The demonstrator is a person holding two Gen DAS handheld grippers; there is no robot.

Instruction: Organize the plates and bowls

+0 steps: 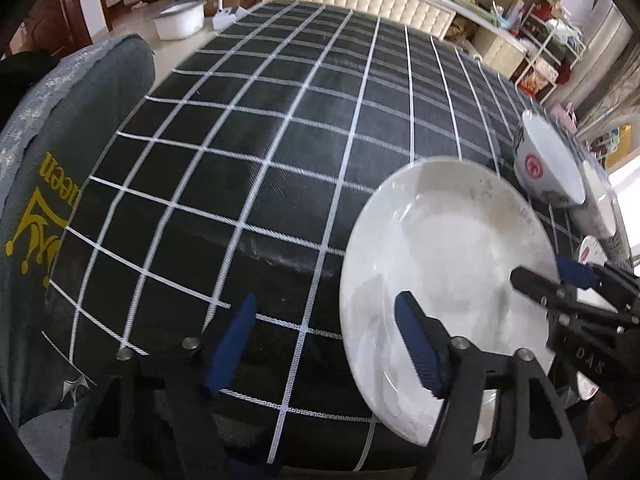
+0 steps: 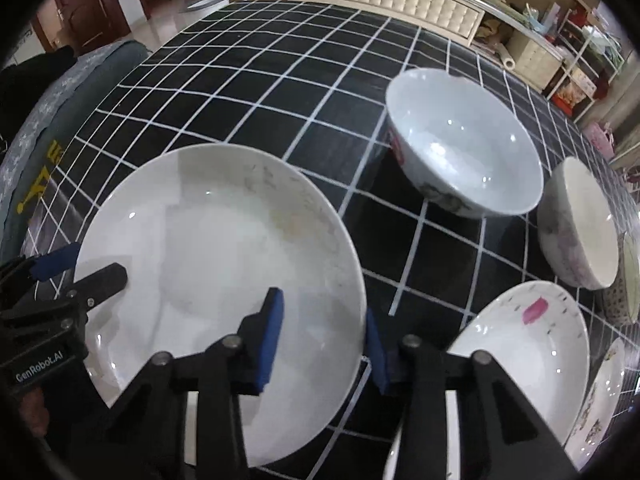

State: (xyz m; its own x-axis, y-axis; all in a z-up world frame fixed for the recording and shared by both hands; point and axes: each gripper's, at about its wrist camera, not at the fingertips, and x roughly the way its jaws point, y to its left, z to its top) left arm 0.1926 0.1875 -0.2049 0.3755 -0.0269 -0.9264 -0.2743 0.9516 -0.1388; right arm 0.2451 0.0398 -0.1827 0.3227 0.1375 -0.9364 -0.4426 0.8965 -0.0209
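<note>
Grasping of the large round white ceramic plate (image 2: 224, 264) on the black white-gridded tablecloth (image 2: 280, 80) is in hand: left gripper (image 1: 326, 346) and right gripper (image 2: 322, 340), both part-open, straddle opposite rims without pinching, so each needs closing before lifting.

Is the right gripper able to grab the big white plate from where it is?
Probably yes. The right gripper already straddles the near rim of the big white plate, one finger over the plate and one outside it, with nothing between them but the rim.

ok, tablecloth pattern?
Black tablecloth with a white grid; clearest in the right wrist view.
</note>
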